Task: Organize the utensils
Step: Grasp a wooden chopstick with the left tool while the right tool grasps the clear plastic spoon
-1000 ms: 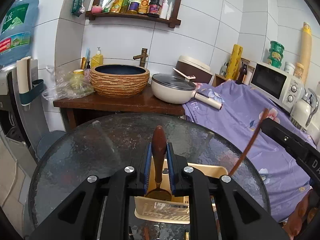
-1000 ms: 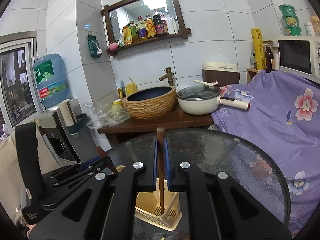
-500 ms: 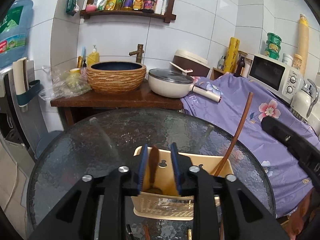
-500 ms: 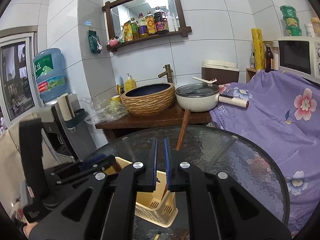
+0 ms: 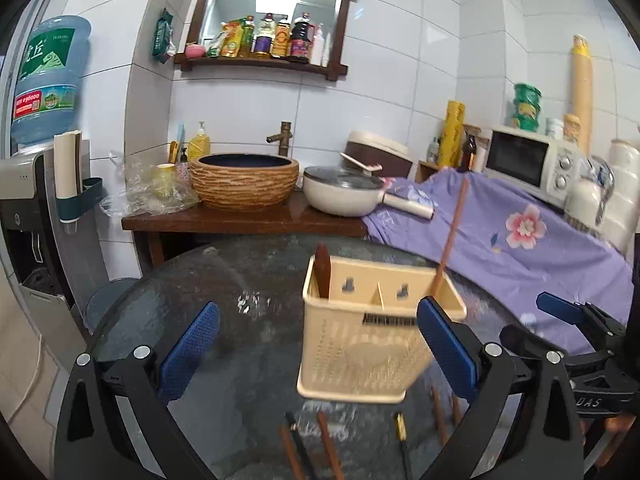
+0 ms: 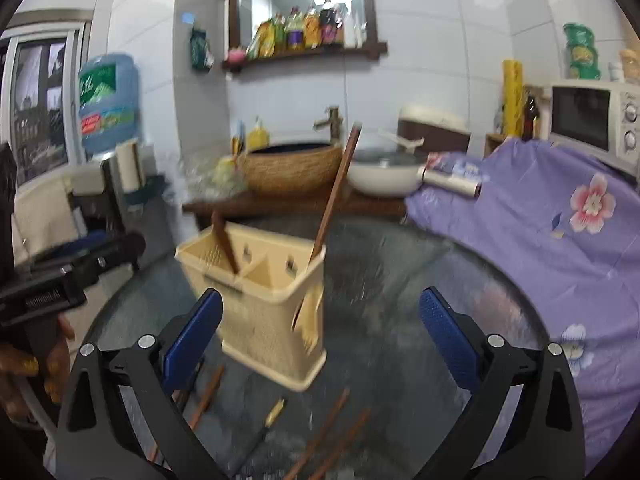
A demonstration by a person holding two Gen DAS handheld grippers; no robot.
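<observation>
Both the left tongs [image 5: 318, 346] and right tongs [image 6: 320, 322] have just been opening and now stand fully spread, nothing pinched. The utensil holder [image 5: 360, 332] stands on the glass desk [image 5: 240, 280], holding a short spoon [image 5: 322, 274] and a long stick [image 5: 451, 236] (leaning steeply). Risk: reaching for the loose chopsticks [image 5: 330, 446] may nudge the light holder, toppling it.
</observation>
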